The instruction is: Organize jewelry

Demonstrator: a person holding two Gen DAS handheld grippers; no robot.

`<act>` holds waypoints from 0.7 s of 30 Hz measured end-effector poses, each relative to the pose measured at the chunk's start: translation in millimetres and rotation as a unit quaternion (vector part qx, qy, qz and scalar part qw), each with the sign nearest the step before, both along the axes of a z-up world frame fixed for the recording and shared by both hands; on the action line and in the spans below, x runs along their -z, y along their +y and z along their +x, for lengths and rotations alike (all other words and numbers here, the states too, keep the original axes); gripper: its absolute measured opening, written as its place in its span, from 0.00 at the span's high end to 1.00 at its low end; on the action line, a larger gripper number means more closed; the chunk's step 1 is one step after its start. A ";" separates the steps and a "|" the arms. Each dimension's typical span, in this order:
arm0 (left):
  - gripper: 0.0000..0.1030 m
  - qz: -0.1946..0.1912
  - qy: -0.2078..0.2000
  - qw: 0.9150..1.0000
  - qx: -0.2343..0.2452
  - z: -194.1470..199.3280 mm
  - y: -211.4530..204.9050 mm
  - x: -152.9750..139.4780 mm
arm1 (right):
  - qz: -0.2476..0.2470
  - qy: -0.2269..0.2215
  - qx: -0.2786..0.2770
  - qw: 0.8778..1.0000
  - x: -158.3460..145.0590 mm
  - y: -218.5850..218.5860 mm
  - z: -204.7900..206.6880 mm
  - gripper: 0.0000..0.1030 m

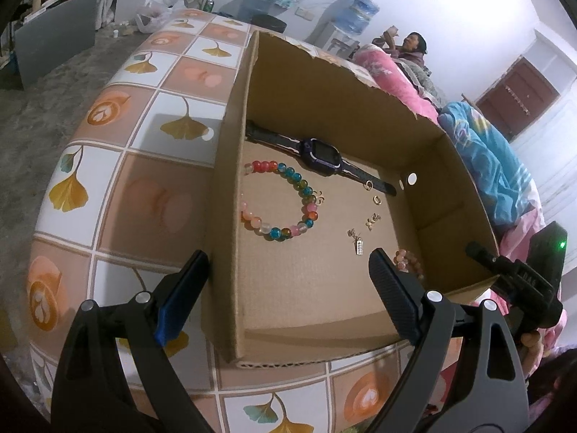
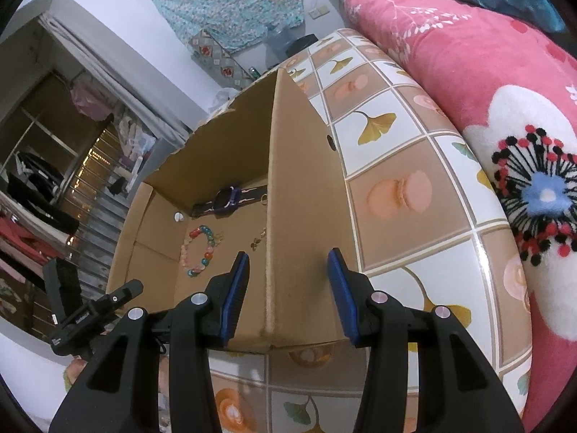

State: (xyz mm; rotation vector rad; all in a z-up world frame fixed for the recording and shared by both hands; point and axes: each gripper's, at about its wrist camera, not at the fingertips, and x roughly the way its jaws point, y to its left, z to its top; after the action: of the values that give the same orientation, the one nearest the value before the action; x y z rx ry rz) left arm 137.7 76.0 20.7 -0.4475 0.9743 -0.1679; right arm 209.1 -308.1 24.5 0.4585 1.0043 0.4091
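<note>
A lived-in home, likely a bedroom. Pink floral bedding [image 2: 487, 83] fills the right of the right wrist view, with a blue blanket [image 1: 483, 158] on it. A water dispenser [image 1: 355, 18] stands at top centre of the left wrist view. A wardrobe [image 2: 47, 166] with hanging clothes is at left. A tiled-pattern table [image 1: 151, 187] holds a cardboard box [image 1: 230, 187].

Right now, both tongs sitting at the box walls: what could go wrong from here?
1. The left tongs straddle the near left wall of the cardboard box; closing or pushing could shift the light box and scatter the small earrings.
2. The right tongs straddle the box's right wall, open with nothing held; a bump there may do the same.
3. A pink bead bracelet lies right beside the left tongs' inner finger and could get pinched or dragged by accident.
</note>
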 end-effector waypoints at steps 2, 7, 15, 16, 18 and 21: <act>0.17 0.002 0.000 1.000 0.000 -1.7 0.3 -0.5 | -0.005 -0.001 0.000 1.000 0.0 1.6 -1.9 0.56; 0.17 0.002 0.002 1.000 -0.001 -5.6 -0.6 -0.5 | -0.008 -0.002 0.002 1.000 0.5 2.4 -5.8 0.56; 0.17 0.004 0.001 1.000 -0.001 -9.3 -0.1 -0.2 | -0.014 -0.005 0.002 1.000 0.8 3.0 -9.9 0.56; 0.17 0.004 0.001 1.000 -0.001 -9.6 0.1 -0.4 | -0.014 -0.005 0.002 1.000 1.1 2.8 -10.3 0.56; 0.17 0.003 0.001 1.000 -0.002 -9.8 0.0 -0.5 | -0.013 -0.005 0.002 1.000 1.4 2.5 -10.8 0.56; 0.17 0.004 0.002 1.000 -0.001 -10.0 -0.2 -0.3 | -0.013 -0.005 0.002 1.000 1.3 3.0 -10.7 0.56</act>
State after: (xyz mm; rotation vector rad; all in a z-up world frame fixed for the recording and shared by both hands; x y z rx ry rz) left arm 127.8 75.8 21.0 -0.4419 0.9771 -0.1606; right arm 198.4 -305.1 23.3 0.4359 0.9978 0.3938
